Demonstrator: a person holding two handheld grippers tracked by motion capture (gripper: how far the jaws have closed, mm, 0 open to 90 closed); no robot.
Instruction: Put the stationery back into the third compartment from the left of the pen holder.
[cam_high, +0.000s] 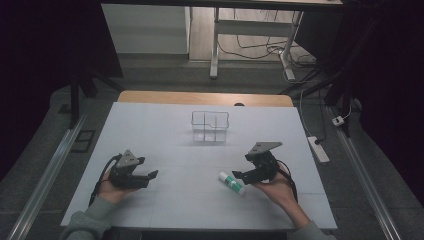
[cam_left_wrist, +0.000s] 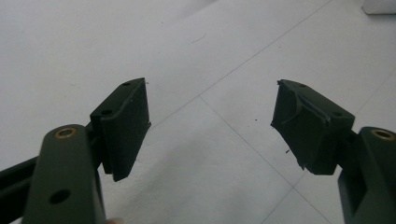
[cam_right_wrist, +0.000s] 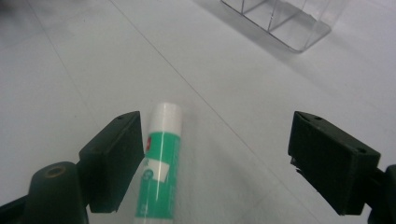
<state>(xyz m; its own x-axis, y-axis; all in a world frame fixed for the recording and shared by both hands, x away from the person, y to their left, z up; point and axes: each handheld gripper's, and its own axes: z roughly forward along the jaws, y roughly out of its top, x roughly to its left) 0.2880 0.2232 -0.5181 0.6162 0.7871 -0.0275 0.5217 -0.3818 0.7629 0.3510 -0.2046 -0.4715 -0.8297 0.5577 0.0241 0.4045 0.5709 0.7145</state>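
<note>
Two grippers on the go here. The right gripper (cam_right_wrist: 215, 163) has its jaws spread wide and isn't gripping anything, though the glue stick (cam_right_wrist: 161, 163) lies flat on the white table (cam_high: 165, 130) right against its left jaw, white cap pointing away. From the high view the stick (cam_high: 231, 182) sits just left of that gripper (cam_high: 240, 175). The left gripper (cam_left_wrist: 210, 130) is also spread open over bare table. A clear divided box (cam_high: 210, 126) stands farther back, well apart from both.
</note>
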